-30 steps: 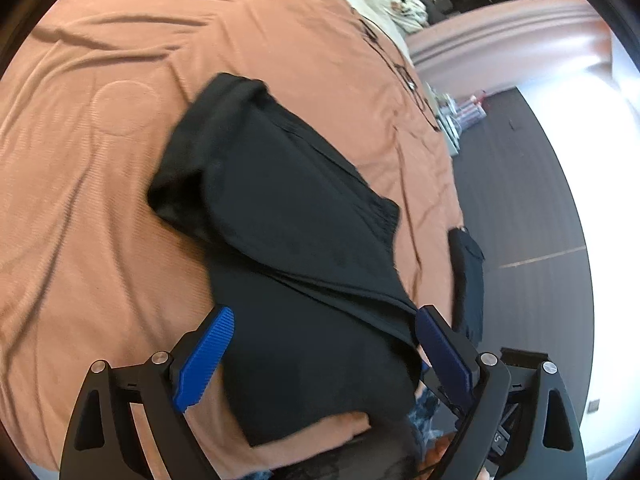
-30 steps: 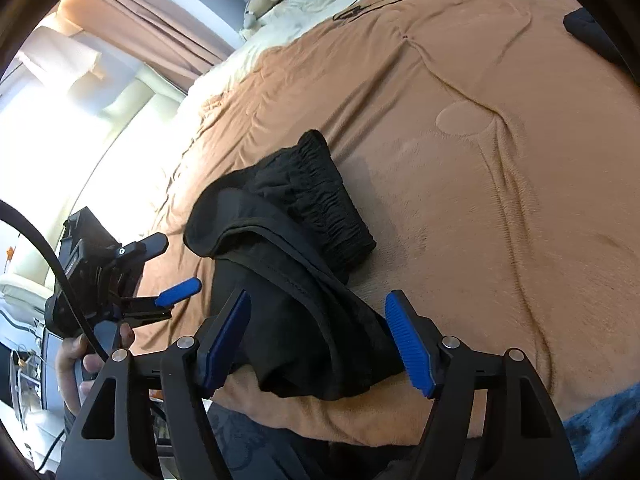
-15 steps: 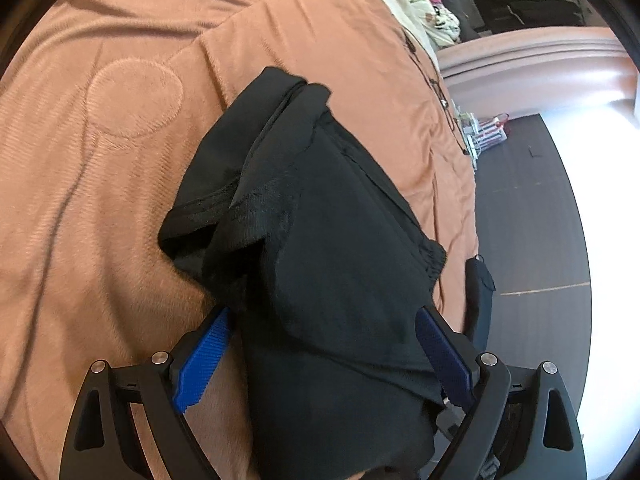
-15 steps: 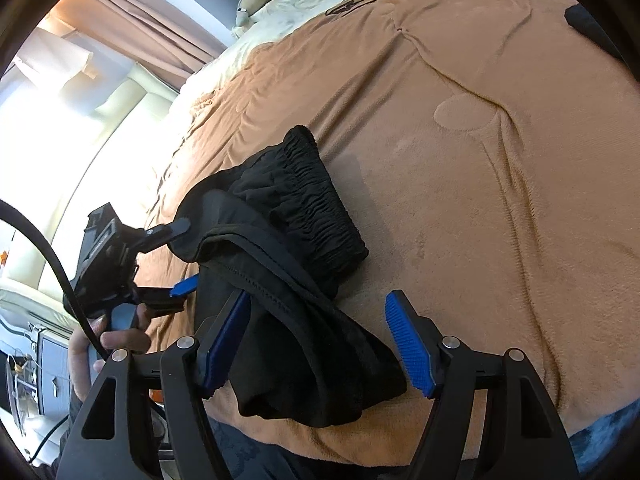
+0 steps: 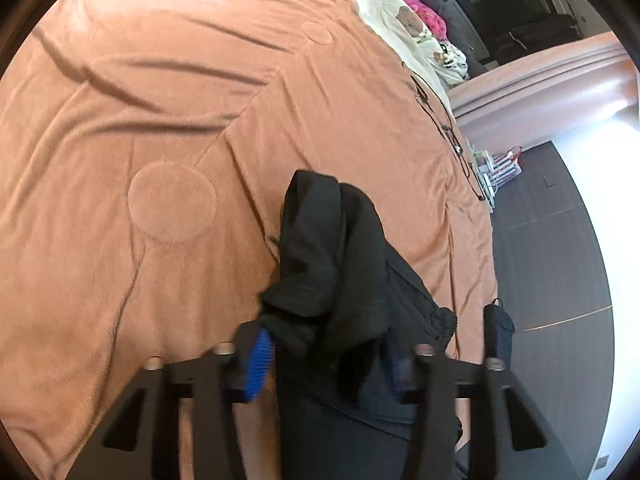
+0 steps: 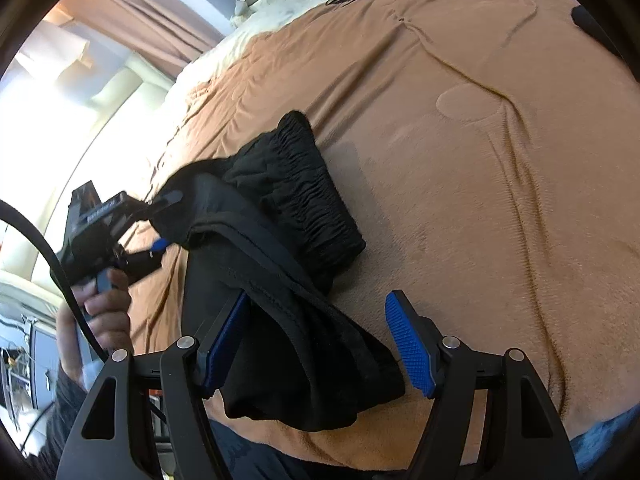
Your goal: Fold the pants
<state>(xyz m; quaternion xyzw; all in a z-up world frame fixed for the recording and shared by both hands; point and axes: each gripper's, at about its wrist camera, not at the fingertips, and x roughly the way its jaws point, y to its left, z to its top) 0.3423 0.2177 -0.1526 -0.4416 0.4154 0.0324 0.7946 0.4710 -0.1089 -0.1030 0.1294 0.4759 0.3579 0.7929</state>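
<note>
The black pants (image 5: 340, 264) lie bunched on the orange-brown blanket (image 5: 160, 120). My left gripper (image 5: 326, 356) is closing on a raised fold of them, and its blue pads press the cloth from both sides. In the right wrist view the pants (image 6: 288, 248) show their elastic waistband toward the far side, and the left gripper (image 6: 166, 222) holds their left end lifted. My right gripper (image 6: 316, 344) is open, with the near end of the pants lying between its blue pads (image 6: 408, 344).
Cream bedding with soft toys (image 5: 416, 28) lies at the head of the bed. A black cable (image 5: 444, 120) runs over the blanket near its right edge. The dark floor (image 5: 552, 248) is beyond the bed. Curtains and a bright window (image 6: 100, 60) are at the left.
My left gripper has moved forward over the pants and closed from wide open onto a fold, lifting it. My right gripper has stayed open over the near end.
</note>
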